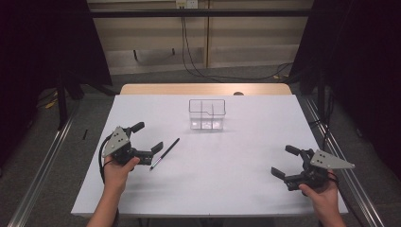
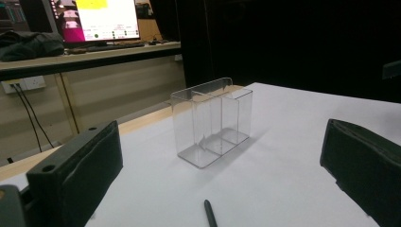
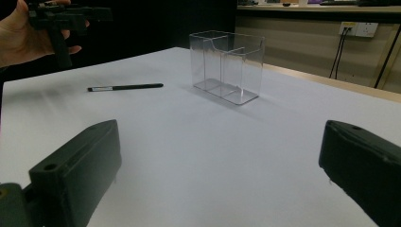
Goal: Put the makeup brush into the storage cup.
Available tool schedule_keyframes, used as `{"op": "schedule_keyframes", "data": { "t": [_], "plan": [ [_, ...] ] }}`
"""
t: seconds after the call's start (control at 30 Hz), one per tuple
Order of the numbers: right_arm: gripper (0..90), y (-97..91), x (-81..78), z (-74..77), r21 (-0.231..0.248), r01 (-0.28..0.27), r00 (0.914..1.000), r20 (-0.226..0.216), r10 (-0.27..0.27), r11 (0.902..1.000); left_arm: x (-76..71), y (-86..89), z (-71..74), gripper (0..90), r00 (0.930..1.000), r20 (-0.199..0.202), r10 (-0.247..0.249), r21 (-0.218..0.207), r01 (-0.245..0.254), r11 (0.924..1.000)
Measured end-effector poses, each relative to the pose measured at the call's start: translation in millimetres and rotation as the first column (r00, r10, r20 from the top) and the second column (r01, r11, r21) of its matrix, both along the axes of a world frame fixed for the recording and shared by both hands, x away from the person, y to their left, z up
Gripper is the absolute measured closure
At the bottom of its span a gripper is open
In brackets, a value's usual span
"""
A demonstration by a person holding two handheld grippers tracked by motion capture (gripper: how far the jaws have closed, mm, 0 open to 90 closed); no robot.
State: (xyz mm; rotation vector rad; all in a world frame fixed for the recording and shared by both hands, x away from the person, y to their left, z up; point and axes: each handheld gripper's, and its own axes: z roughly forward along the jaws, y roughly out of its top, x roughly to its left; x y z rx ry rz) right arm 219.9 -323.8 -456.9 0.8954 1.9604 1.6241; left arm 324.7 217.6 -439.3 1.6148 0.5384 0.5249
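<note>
The left tool (image 1: 147,136) hovers low over the left side of the white table (image 1: 236,184), held in the person's left hand (image 1: 118,168), with its jaws spread wide and nothing between them. A black pen (image 1: 165,153) lies flat on the table just beside the tool's nearer jaw, slanting up and to the right in the high view; its lower end carries a lighter band. In the left gripper view the dark tip of the pen (image 2: 209,213) pokes in at the bottom edge, between the two open jaws but lying on the table below them, not touched.

Farther back, near the middle of the table, stands a clear plastic organizer (image 1: 207,114) (upright, with inner walls dividing it into compartments), well apart from the pen. It holds nothing that can be made out.

The right tool (image 1: 285,161) is held over the right near corner of the table by the right hand (image 1: 321,191), jaws likewise released and wide, gripping nothing. From the right gripper view the pen (image 3: 125,87) lies to the left of the organizer (image 3: 227,66), with the left hand (image 3: 21,33) and its tool beyond it.
</note>
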Motion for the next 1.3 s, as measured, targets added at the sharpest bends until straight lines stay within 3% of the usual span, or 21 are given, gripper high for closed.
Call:
{"op": "schedule_keyframes", "data": {
  "t": [0.57,0.77,1.0,1.17,1.3],
  "plan": [
    [0.0,-1.6,-6.1,-0.4,-0.006,0.008,1.0,0.001,-0.008,1.0,10.9,-6.3,-1.8,0.0,1.0,0.0,-0.001,0.016,0.001,0.9999],
    [0.0,-1.3,-7.3,-0.5,-0.007,0.008,1.0,-0.001,-0.008,0.9999,16.6,-10.0,-4.2,0.0,0.9993,-0.038,-0.001,0.027,0.002,0.9996],
    [0.0,-1.6,-7.1,-0.5,-0.009,0.007,1.0,-0.001,-0.007,0.9999,19.1,-12.2,-4.8,0.0,0.9985,-0.054,-0.002,0.039,0.005,0.9992],
    [0.0,-2.0,-7.1,-0.5,-0.008,0.009,1.0,-0.003,-0.009,0.9999,21.7,-17.2,-6.9,0.0,0.995,-0.1,-0.005,0.076,0.013,0.9971],
    [0.0,-2.5,-6.8,-0.5,-0.009,0.01,0.9999,-0.004,-0.01,0.9999,23.0,-18.5,-7.1,0.0,0.9934,-0.114,-0.008,0.096,0.019,0.9952]
  ]
}}
